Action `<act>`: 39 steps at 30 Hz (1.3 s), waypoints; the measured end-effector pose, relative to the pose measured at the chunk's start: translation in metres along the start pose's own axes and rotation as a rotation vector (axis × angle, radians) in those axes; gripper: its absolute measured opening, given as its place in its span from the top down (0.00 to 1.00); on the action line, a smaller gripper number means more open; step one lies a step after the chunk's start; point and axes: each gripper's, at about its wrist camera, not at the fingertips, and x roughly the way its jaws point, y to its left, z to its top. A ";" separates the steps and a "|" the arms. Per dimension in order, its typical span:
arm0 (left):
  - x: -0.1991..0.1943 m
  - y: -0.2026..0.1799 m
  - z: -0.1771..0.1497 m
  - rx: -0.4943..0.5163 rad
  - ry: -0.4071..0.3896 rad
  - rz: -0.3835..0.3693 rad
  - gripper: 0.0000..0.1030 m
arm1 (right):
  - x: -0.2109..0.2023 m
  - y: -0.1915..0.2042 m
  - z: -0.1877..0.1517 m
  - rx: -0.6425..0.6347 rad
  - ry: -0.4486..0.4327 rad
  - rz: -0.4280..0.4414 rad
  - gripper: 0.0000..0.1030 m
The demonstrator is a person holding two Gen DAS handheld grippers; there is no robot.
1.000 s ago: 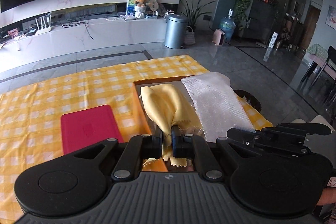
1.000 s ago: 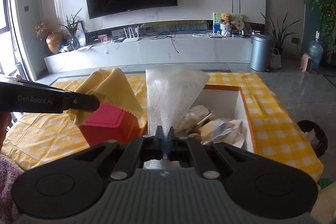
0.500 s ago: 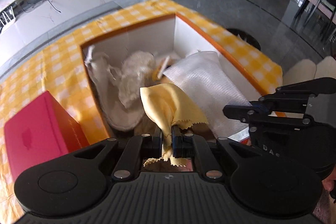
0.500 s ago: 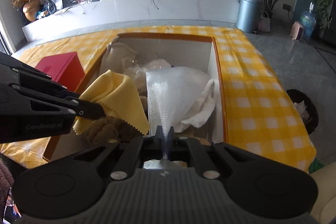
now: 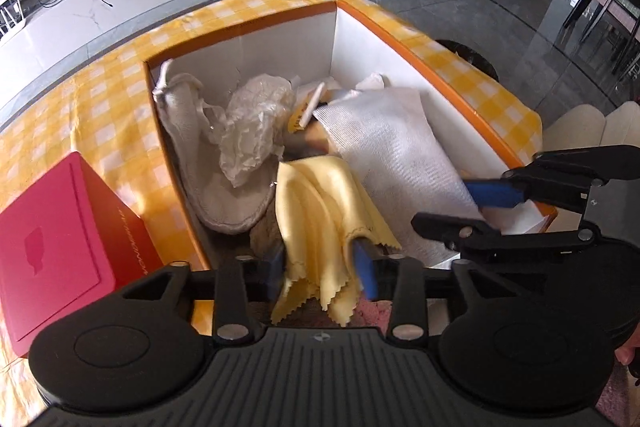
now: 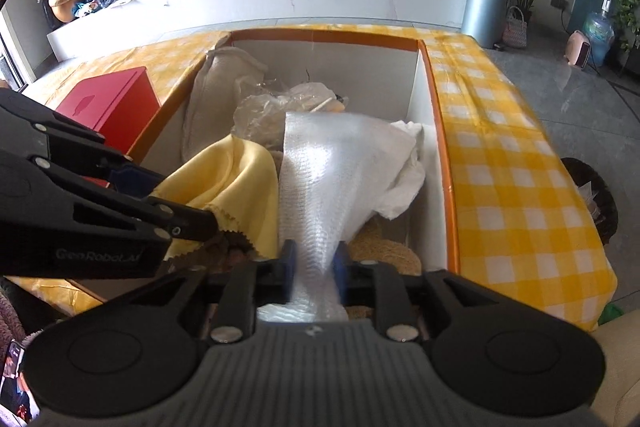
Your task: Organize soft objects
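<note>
An orange-rimmed white box (image 5: 440, 67) (image 6: 436, 131) sits on a yellow checked cloth and holds soft things. My left gripper (image 5: 322, 271) hangs over the box's near end, fingers apart, with a yellow cloth (image 5: 320, 211) draped loosely between them. It also shows in the right wrist view (image 6: 232, 175). My right gripper (image 6: 312, 267) is beside it, fingers apart, with a sheet of white bubble wrap (image 6: 320, 179) lying between them and spreading into the box (image 5: 392, 155).
Inside the box lie a beige cloth bag (image 5: 208, 171), crumpled clear plastic (image 5: 252, 123), white paper (image 6: 404, 163) and a brown plush item (image 6: 384, 251). A red box (image 5: 60, 247) stands left of the orange box. A dark bin (image 6: 592, 195) is on the floor to the right.
Both grippers dropped from above into the box's near end and opened. The yellow cloth and bubble wrap are no longer pinched and have sagged into the box.
</note>
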 end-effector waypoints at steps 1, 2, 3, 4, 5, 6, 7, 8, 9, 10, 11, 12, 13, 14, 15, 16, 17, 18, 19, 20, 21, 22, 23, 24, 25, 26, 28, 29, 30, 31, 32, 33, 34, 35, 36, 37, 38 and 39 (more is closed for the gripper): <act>-0.006 0.001 0.001 -0.001 -0.007 0.007 0.43 | -0.004 0.001 0.001 -0.002 -0.008 -0.011 0.60; -0.013 0.001 0.001 -0.001 -0.016 0.013 0.38 | -0.009 0.002 0.003 -0.008 -0.017 -0.022 0.58; -0.020 0.001 0.002 -0.002 -0.029 0.016 0.36 | -0.014 0.002 0.004 -0.011 -0.024 -0.026 0.56; -0.029 0.002 0.002 -0.004 -0.044 0.016 0.34 | -0.018 0.002 0.006 -0.011 -0.031 -0.028 0.55; -0.038 0.002 0.001 -0.006 -0.060 0.017 0.33 | -0.024 0.002 0.007 -0.010 -0.040 -0.030 0.52; -0.048 0.003 0.001 -0.006 -0.077 0.018 0.33 | -0.031 0.003 0.009 -0.010 -0.049 -0.037 0.50; -0.057 0.003 0.000 -0.006 -0.094 0.022 0.32 | -0.037 0.004 0.010 -0.013 -0.060 -0.044 0.49; -0.067 0.004 0.000 -0.006 -0.115 0.030 0.31 | -0.044 0.006 0.011 -0.016 -0.072 -0.052 0.46; -0.077 0.004 -0.001 -0.005 -0.134 0.038 0.30 | -0.050 0.008 0.012 -0.018 -0.082 -0.060 0.41; -0.087 0.005 -0.003 -0.005 -0.152 0.048 0.30 | -0.057 0.010 0.013 -0.020 -0.094 -0.070 0.39; -0.097 0.005 -0.004 -0.006 -0.167 0.057 0.30 | -0.064 0.014 0.014 -0.023 -0.107 -0.078 0.34; -0.107 0.006 -0.006 -0.007 -0.181 0.064 0.30 | -0.072 0.017 0.016 -0.027 -0.118 -0.086 0.29; -0.115 0.007 -0.008 -0.008 -0.193 0.070 0.30 | -0.078 0.021 0.017 -0.030 -0.125 -0.091 0.28; -0.125 0.008 -0.010 -0.013 -0.208 0.080 0.29 | -0.085 0.025 0.019 -0.033 -0.134 -0.092 0.24; -0.134 0.010 -0.013 -0.021 -0.222 0.086 0.28 | -0.093 0.029 0.021 -0.034 -0.141 -0.094 0.20; -0.142 0.012 -0.017 -0.029 -0.236 0.090 0.27 | -0.100 0.033 0.022 -0.034 -0.146 -0.099 0.18; -0.151 0.014 -0.021 -0.038 -0.252 0.094 0.26 | -0.106 0.038 0.023 -0.034 -0.153 -0.102 0.17; -0.158 0.016 -0.025 -0.044 -0.262 0.099 0.26 | -0.114 0.043 0.025 -0.032 -0.159 -0.103 0.14; -0.163 0.017 -0.029 -0.044 -0.266 0.106 0.26 | -0.119 0.046 0.026 -0.027 -0.161 -0.102 0.13; -0.168 0.018 -0.033 -0.038 -0.261 0.118 0.26 | -0.126 0.050 0.027 -0.016 -0.161 -0.098 0.10; -0.172 0.020 -0.037 -0.036 -0.257 0.130 0.27 | -0.131 0.053 0.028 -0.002 -0.161 -0.089 0.09; -0.176 0.022 -0.042 -0.041 -0.264 0.140 0.27 | -0.135 0.056 0.028 0.012 -0.163 -0.082 0.09; -0.181 0.025 -0.047 -0.052 -0.276 0.149 0.27 | -0.139 0.061 0.027 0.028 -0.168 -0.077 0.08; -0.185 0.029 -0.052 -0.068 -0.286 0.162 0.27 | -0.144 0.065 0.025 0.044 -0.174 -0.076 0.07; -0.189 0.033 -0.057 -0.090 -0.287 0.176 0.27 | -0.147 0.069 0.024 0.056 -0.179 -0.076 0.07; -0.192 0.036 -0.062 -0.111 -0.287 0.189 0.27 | -0.151 0.075 0.021 0.074 -0.186 -0.081 0.05; -0.197 0.045 -0.072 -0.155 -0.296 0.208 0.27 | -0.155 0.085 0.016 0.102 -0.197 -0.112 0.03; -0.199 0.050 -0.078 -0.175 -0.305 0.218 0.27 | -0.157 0.090 0.013 0.110 -0.204 -0.124 0.03; -0.201 0.054 -0.084 -0.194 -0.313 0.228 0.27 | -0.159 0.096 0.009 0.121 -0.212 -0.130 0.03; -0.203 0.057 -0.091 -0.212 -0.327 0.237 0.27 | -0.160 0.100 0.006 0.135 -0.214 -0.135 0.03; -0.205 0.060 -0.098 -0.223 -0.346 0.250 0.27 | -0.160 0.104 0.003 0.152 -0.214 -0.136 0.03; -0.207 0.062 -0.104 -0.229 -0.358 0.271 0.27 | -0.160 0.107 -0.001 0.168 -0.216 -0.127 0.03; -0.208 0.063 -0.110 -0.234 -0.367 0.301 0.27 | -0.160 0.111 -0.005 0.183 -0.216 -0.123 0.03; -0.209 0.063 -0.117 -0.234 -0.377 0.330 0.27 | -0.159 0.114 -0.009 0.197 -0.217 -0.122 0.03; -0.211 0.064 -0.124 -0.229 -0.387 0.361 0.27 | -0.159 0.119 -0.013 0.200 -0.224 -0.129 0.03; -0.211 0.063 -0.129 -0.224 -0.392 0.388 0.27 | -0.159 0.124 -0.016 0.196 -0.232 -0.142 0.03; -0.212 0.063 -0.137 -0.218 -0.403 0.422 0.26 | -0.159 0.131 -0.021 0.187 -0.245 -0.169 0.03; -0.212 0.062 -0.143 -0.216 -0.409 0.446 0.26 | -0.159 0.135 -0.025 0.181 -0.256 -0.184 0.03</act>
